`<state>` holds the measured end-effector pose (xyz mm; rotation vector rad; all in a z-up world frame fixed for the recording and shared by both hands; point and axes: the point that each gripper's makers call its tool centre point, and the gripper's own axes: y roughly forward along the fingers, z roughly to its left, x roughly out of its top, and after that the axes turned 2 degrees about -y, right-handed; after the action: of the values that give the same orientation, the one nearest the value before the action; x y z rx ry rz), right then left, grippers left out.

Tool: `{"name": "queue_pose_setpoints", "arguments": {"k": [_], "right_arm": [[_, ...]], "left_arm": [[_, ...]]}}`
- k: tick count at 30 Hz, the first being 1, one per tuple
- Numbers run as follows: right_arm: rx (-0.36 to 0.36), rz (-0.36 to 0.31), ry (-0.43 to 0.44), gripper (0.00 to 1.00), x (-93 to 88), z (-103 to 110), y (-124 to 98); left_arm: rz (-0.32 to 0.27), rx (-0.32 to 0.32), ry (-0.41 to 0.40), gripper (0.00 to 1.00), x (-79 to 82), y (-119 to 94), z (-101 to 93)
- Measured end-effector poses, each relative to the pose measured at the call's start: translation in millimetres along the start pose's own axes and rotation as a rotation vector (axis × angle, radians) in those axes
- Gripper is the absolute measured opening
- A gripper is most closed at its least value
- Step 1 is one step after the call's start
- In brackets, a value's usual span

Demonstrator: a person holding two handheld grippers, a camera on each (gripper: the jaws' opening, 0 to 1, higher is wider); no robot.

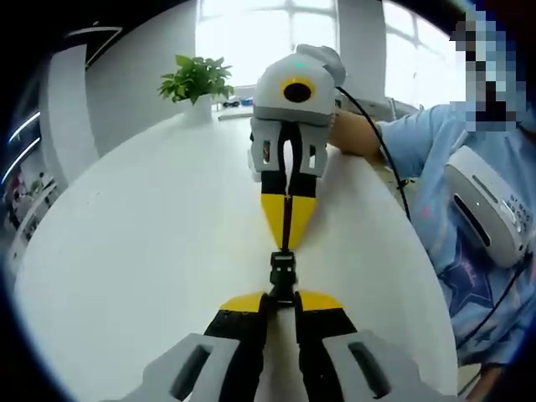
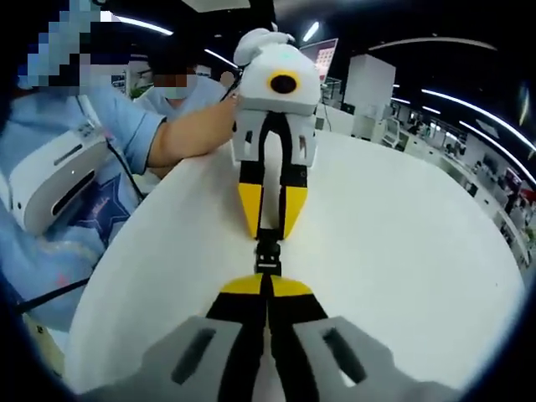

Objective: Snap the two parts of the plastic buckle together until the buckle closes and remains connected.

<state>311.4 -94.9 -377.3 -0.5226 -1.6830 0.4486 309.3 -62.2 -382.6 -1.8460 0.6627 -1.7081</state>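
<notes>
Left gripper view: left gripper (image 1: 282, 299) rises from the bottom, right gripper (image 1: 287, 219) faces it from across the white table (image 1: 142, 251); potted plant (image 1: 198, 84) at the far edge, bright window (image 1: 276, 33) behind, person in a light blue shirt (image 1: 469, 209) at right.
Right gripper view: right gripper (image 2: 266, 286) at the bottom, left gripper (image 2: 268, 219) opposite; dark hall with ceiling light strips (image 2: 456, 96) behind, person's forearm (image 2: 197, 126) reaching to the far gripper.
Writing: none readable; star print on the shirt (image 2: 105, 213).
Buckle: black plastic buckle (image 1: 283, 268) sits in line between the two sets of yellow tips, just above the table; also seen in the right gripper view (image 2: 267, 251).
Left gripper state: jaws nearly closed, pinching the near end of the buckle.
Right gripper state: jaws drawn close, clamping a dark strap (image 1: 287, 213) that runs to the buckle's far end.
Joined or not: cannot tell.
</notes>
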Motion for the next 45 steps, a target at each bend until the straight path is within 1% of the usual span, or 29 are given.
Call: {"name": "queue_pose_setpoints", "arguments": {"k": [6, 10, 23, 28, 32, 35, 38, 42, 45], "right_arm": [[-0.002, -0.003, 0.005, 0.00, 2.3, 1.2, 0.6], [-0.007, 0.005, 0.001, 0.00, 2.8, 1.7, -0.4], [-0.001, 0.002, 0.002, 0.00, 4.0, 1.0, -1.3], [0.000, 0.006, 0.007, 0.00, 4.2, 0.1, -1.8], [-0.006, 0.019, 0.029, 0.00, 4.6, -0.6, -2.0], [-0.012, 0.028, 0.024, 0.00, 4.9, -0.5, -1.8], [-0.010, 0.025, 0.024, 0.00, 5.1, -0.8, -1.8], [-0.011, 0.026, 0.047, 0.00, 6.1, -1.4, -0.3], [-0.014, 0.031, 0.027, 0.00, 8.1, 0.8, 1.9]], "left_arm": [[0.001, 0.016, 0.032, 0.13, 2.9, 1.1, -0.1], [0.002, 0.016, 0.027, 0.13, 3.5, 1.1, -0.2], [0.017, 0.028, 0.034, 0.12, 5.5, 0.2, 0.0], [0.026, 0.031, 0.021, 0.12, 6.3, 1.0, -0.2], [0.030, 0.029, 0.009, 0.12, 6.9, 1.6, -0.4], [0.035, 0.030, -0.002, 0.12, 7.1, 1.6, -0.7], [0.036, 0.026, -0.007, 0.11, 7.3, 1.3, -0.6], [0.038, 0.023, -0.008, 0.11, 7.9, 1.4, -1.1], [0.040, 0.029, -0.007, 0.11, 9.2, 1.8, -0.5]]}}
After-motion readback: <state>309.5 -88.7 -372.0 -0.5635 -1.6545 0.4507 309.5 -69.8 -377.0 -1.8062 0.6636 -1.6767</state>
